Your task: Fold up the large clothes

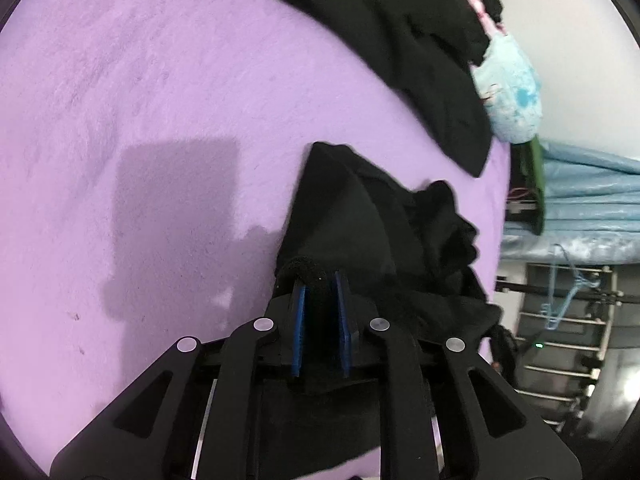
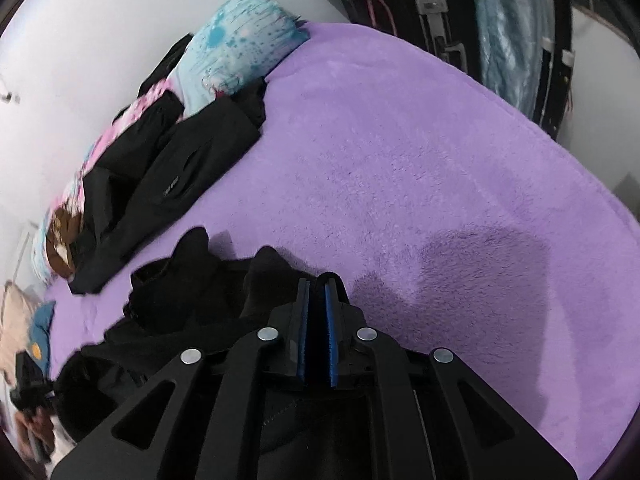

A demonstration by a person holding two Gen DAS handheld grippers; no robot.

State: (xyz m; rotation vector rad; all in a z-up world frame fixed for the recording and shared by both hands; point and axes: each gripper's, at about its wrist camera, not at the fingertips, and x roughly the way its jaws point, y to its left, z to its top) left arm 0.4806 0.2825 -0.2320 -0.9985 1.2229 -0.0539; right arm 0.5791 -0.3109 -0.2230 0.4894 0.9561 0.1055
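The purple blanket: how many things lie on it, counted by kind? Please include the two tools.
Black garments: 2, one held, one lying by the pillows
Pillows: 2, light blue and pink patterned
Tools: 2, left tool and right tool, both gripping the held garment
Total: 6, all over the purple blanket

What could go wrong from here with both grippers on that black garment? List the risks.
1. The left gripper pinches only a thick rolled edge of the black garment; it might slip out when lifted.
2. The garment is bunched between it and the right gripper, so a fold may trap wrinkles.
3. The other black clothes lie close on the purple blanket; dragging could snag them.
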